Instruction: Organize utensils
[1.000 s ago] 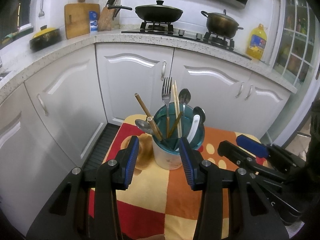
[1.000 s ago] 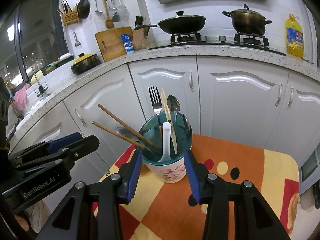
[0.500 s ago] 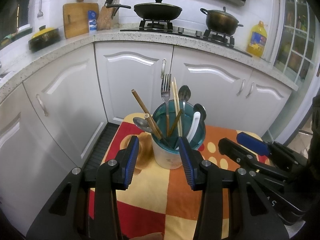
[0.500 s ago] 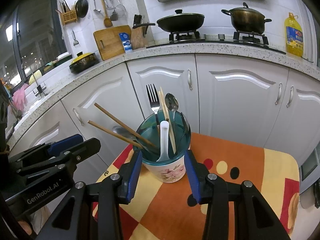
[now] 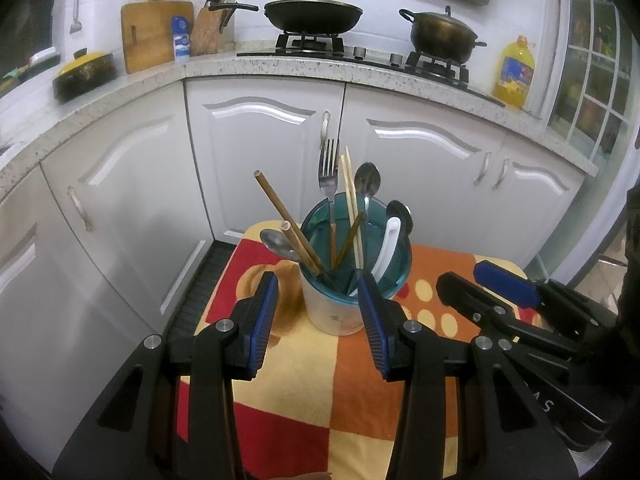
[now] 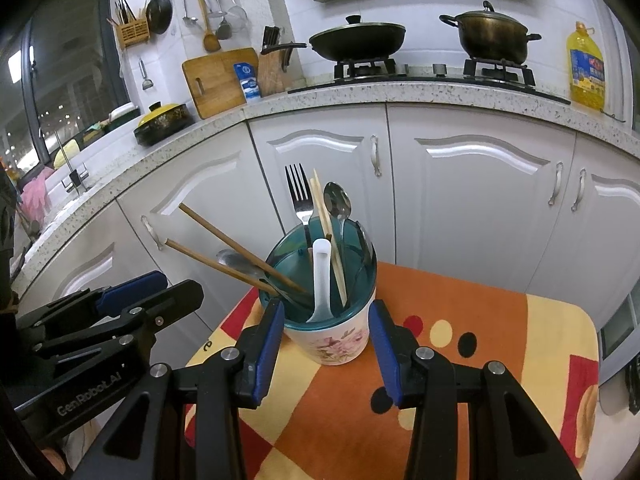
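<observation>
While looking along the left gripper (image 5: pixel 316 300), can see its fingers wide apart and empty, one blue pad on each side of the utensil cup (image 5: pixel 332 312), near it but apparently not touching. Same with the right gripper (image 6: pixel 326 312): spread apart, holding nothing, framing the cup from the other side. Cup standing upright on the far part of the bench, on the checked cloth (image 5: pixel 420 360), and already full: fork (image 5: pixel 329 176), upright metal spoon (image 5: pixel 367 180), pale chopsticks (image 5: pixel 350 192) and white spoon (image 5: pixel 388 240) standing fairly straight; brown chopsticks (image 5: pixel 280 212) and a second metal spoon (image 5: pixel 276 242) leaning out far to the left. Probably at the tidying step, close to the end, with no loose utensil lying on the visible cloth. For the next move, perhaps best to use one gripper only, close it high on the leaning brown chopsticks and bring them more upright without tipping the cup, keeping the other gripper ready at the cup wall. Cannot see the bottom inside the cup, nor how the handles cross there behind the teal insert (image 5: pixel 384 276). Near edge of the bench hidden under both grippers. Hard to tell whether the dark bowl (image 5: pixel 400 214) behind the white spoon belongs to a spoon or a small ladle.
</observation>
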A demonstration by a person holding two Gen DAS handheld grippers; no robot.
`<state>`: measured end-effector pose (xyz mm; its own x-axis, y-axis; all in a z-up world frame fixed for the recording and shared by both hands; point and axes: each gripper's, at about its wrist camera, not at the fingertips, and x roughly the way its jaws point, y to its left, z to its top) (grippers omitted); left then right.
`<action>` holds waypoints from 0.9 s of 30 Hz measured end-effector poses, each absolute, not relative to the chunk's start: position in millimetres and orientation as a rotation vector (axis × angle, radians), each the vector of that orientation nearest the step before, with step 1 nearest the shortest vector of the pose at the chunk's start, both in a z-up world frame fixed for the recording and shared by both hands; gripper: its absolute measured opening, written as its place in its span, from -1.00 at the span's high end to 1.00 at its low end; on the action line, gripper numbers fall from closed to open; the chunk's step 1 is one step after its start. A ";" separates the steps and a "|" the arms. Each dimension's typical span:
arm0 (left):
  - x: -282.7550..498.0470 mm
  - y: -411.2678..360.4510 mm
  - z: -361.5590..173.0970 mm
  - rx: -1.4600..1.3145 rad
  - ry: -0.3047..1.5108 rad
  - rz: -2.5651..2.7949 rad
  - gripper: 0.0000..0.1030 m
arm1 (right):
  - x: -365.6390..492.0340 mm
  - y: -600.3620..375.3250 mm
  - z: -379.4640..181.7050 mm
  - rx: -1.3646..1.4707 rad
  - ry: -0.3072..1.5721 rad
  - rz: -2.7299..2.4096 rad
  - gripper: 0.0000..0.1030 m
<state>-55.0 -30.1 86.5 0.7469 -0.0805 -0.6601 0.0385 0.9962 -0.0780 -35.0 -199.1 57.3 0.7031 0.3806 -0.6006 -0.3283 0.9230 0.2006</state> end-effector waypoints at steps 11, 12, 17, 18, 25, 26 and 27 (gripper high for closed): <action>-54.2 -30.4 85.4 -0.065 0.729 -0.065 0.21 | -32.3 -196.4 54.1 0.082 0.697 0.394 0.18; -54.2 -30.6 85.2 -0.064 0.729 -0.064 0.21 | -32.3 -196.5 54.2 0.081 0.697 0.395 0.18; -54.0 -30.4 85.5 -0.062 0.730 -0.065 0.21 | -31.7 -196.5 53.3 0.079 0.699 0.394 0.18; -53.8 -30.5 85.3 -0.061 0.730 -0.064 0.21 | -31.3 -196.2 53.0 0.079 0.699 0.395 0.18; -53.1 -30.9 84.4 -0.060 0.730 -0.065 0.21 | -29.0 -194.4 51.4 0.073 0.703 0.396 0.18; -53.5 -31.0 84.8 -0.060 0.730 -0.065 0.21 | -28.8 -194.5 51.2 0.073 0.703 0.395 0.18; -53.1 -30.9 84.4 -0.059 0.730 -0.066 0.21 | -28.8 -194.6 51.0 0.074 0.704 0.395 0.18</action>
